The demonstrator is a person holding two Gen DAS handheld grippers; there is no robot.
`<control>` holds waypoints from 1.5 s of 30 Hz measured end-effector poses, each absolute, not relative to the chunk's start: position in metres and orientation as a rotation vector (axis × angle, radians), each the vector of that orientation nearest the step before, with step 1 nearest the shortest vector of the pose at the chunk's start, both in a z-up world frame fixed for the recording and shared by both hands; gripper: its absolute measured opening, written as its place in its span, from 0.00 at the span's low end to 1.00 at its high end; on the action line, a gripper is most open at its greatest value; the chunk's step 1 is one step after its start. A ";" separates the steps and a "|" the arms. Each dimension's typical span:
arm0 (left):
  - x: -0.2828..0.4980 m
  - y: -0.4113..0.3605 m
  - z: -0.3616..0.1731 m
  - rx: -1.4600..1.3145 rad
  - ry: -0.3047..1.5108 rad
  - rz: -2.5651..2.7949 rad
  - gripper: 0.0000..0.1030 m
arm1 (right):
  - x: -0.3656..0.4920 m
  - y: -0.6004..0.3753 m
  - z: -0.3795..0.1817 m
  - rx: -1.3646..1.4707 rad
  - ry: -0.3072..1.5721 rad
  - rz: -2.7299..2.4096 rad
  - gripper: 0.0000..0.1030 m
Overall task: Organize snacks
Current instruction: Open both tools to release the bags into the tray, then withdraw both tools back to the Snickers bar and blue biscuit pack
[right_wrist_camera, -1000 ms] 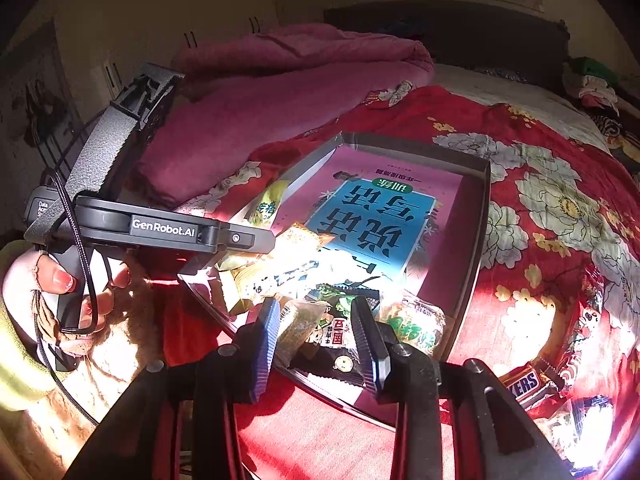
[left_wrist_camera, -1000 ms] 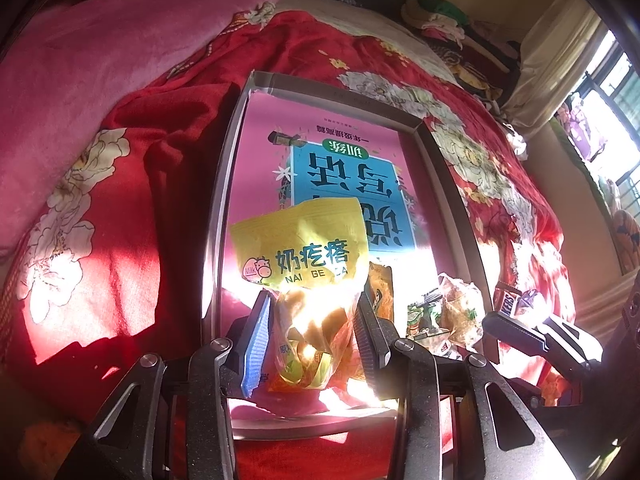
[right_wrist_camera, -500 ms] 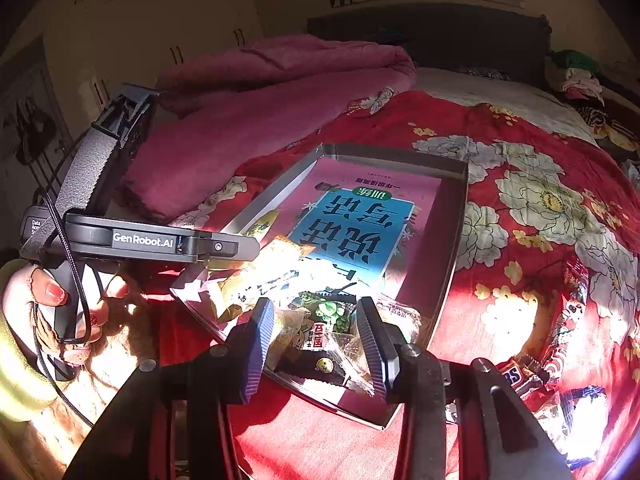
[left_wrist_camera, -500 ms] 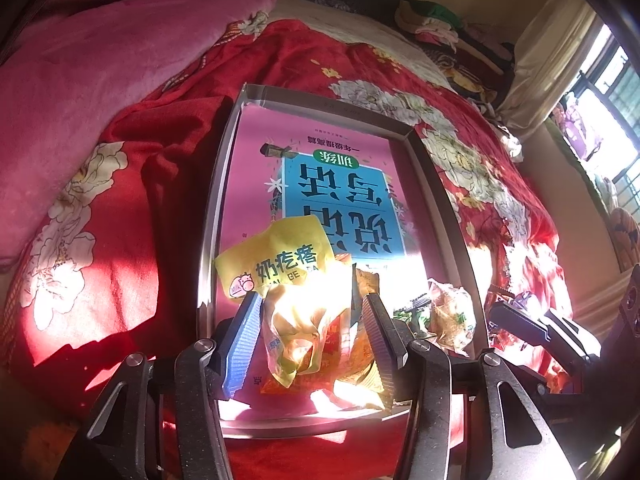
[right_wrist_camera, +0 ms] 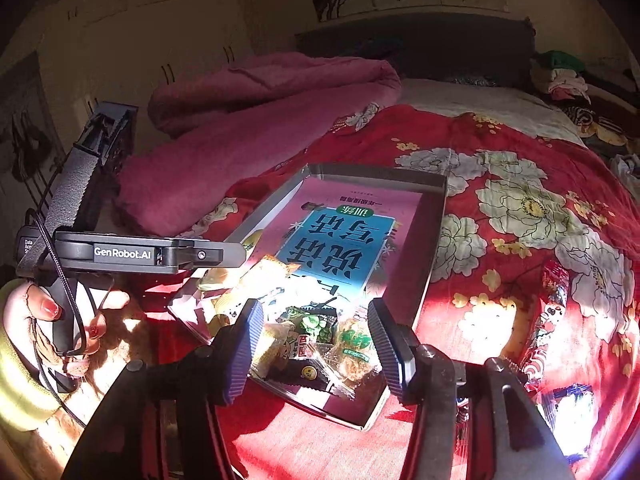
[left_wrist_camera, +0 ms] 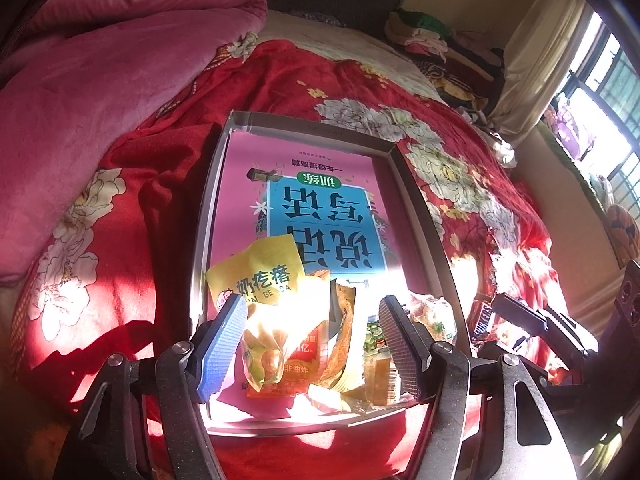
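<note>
The left gripper (left_wrist_camera: 310, 340) points down at the near end of a shallow metal tray (left_wrist_camera: 208, 216). Its jaws are opening, roughly half apart, and a yellow snack bag (left_wrist_camera: 260, 276) stands between them; neither pad seems to press on it, though sun glare makes this hard to confirm. Just beyond and beside that bag lie an orange packet (left_wrist_camera: 304, 356) and other crinkled wrappers.

The right gripper (right_wrist_camera: 314, 338) hangs over the same end of the tray, jaws opening and holding nothing. Below the gap sit small clear-wrapped snacks (right_wrist_camera: 352, 350) in a loose heap.

These packets are probably light, soft and slippery, with crushable contents. The best hold is likely a flat sealed edge rather than the puffed middle.

Outward to the right of the right jaws, a Snickers bar (left_wrist_camera: 484, 314) and more loose packets (right_wrist_camera: 554, 312) wait on the red floral bedspread (right_wrist_camera: 520, 208). A pink blanket (left_wrist_camera: 100, 80) lies far left.
</note>
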State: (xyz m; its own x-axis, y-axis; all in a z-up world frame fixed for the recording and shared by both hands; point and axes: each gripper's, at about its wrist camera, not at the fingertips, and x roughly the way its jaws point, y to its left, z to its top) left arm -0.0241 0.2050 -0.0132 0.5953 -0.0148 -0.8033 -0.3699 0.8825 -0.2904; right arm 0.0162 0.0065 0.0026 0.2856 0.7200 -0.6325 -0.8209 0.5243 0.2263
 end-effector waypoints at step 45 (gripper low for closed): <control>0.004 0.098 0.057 -0.309 0.825 0.058 0.74 | 0.034 -0.094 0.064 -0.050 0.497 0.839 0.68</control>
State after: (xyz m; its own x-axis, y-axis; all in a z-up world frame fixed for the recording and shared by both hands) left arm 0.0036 0.0982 0.0566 0.6799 -0.0683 -0.7301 -0.1702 0.9538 -0.2477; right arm 0.0340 -0.0944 0.0639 0.5607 0.7005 -0.4414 -0.7237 0.6737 0.1499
